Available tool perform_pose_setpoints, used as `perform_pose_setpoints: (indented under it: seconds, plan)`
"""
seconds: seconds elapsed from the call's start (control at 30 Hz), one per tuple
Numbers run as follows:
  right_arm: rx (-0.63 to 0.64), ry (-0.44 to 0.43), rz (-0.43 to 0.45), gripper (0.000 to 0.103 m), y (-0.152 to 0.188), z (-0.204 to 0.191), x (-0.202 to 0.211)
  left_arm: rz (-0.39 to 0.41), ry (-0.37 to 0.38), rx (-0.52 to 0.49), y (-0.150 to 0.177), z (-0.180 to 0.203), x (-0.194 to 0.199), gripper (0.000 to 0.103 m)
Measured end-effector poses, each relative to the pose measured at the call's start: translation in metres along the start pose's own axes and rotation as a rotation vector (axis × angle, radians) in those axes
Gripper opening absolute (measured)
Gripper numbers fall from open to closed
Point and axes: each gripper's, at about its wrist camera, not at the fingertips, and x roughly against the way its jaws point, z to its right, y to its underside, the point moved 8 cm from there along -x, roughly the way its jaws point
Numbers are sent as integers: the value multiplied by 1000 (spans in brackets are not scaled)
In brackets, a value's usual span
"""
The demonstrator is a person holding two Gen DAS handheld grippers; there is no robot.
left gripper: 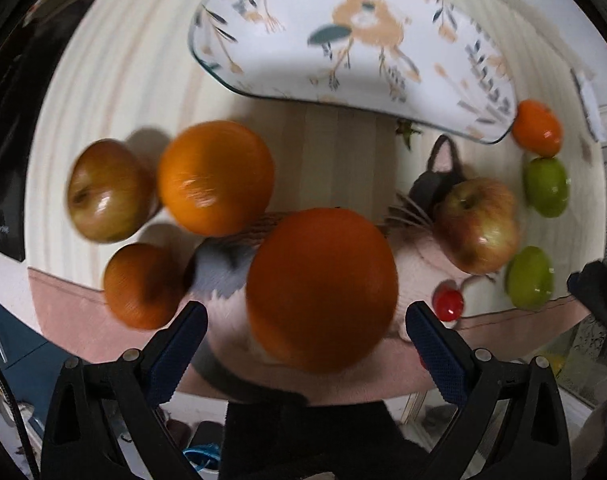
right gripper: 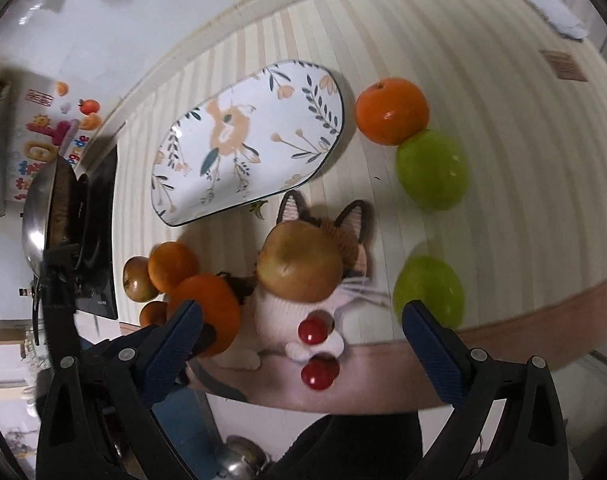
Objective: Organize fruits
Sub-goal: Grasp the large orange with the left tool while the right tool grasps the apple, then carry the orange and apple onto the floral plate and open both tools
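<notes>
Cream striped cloth covers the tabletop (right gripper: 483, 92), with a pink border along the near edge, and a stove with a wok sits off at the far left of the right wrist view. At the middle lies an oval floral plate (right gripper: 247, 140), bare of fruit, which reads as the place the fruit is meant to go. Around it the fruit is loosely scattered: an orange (right gripper: 391, 110) touching a green apple (right gripper: 431, 170) to the plate's right, a second green apple (right gripper: 427, 290) nearer the edge, and a brownish apple (right gripper: 301, 266) resting on a cat-shaped knitted mat (right gripper: 355, 240) with two red cherries (right gripper: 313, 330) just below it. To the left a cluster of oranges and a russet apple (left gripper: 107, 190) sit close together, some touching.

The left hand-held gripper (left gripper: 305, 326) points down at the largest orange (left gripper: 321, 288), its blue-padded fingers (left gripper: 179, 344) spread wide to either side of the fruit and not visibly touching it; it holds nothing. My guess is that it is lined up to close on this orange, though blur makes the gap hard to judge.

The right hand-held gripper (right gripper: 303, 330) hovers over the cat mat, jaws wide apart and empty, aimed roughly at the cherries and the brownish apple. Neither has lifted any fruit, so the sorting looks barely begun
</notes>
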Motion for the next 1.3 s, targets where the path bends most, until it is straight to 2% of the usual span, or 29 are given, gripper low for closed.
perform_pose_setpoints:
  seconds: [0.13,0.17,0.2,0.23,0.47,0.6,0.67,0.97,1.2,1.3]
  plan:
    - [6,-19,-62,102,-11,-3,-25,-35,-6,-13,-10,6,-17,100]
    - [9,-17,-74,102,-14,-4,-30,-36,-9,-16,-12,7,-19,97]
    - [14,-16,-89,101,-16,-6,-37,-32,-15,-18,-15,7,-22,85]
    - [16,-16,-102,100,-17,-7,-41,-29,-21,-15,-16,7,-22,79]
    - [23,-17,-206,92,-18,-16,-80,38,-52,-25,-20,5,-16,78]
    - [39,12,-277,75,-15,-22,-108,56,-63,-21,-19,7,-16,77]
    - [75,49,-274,72,-15,-26,-113,65,-67,-16,-11,13,-20,77]
    - [106,52,-225,71,-16,-29,-114,131,-81,-63,-1,24,-3,77]
    - [138,56,-174,71,-24,-24,-94,155,-50,-48,2,26,19,77]
    - [133,29,-158,71,-29,-24,-83,170,-25,-34,-2,33,36,77]
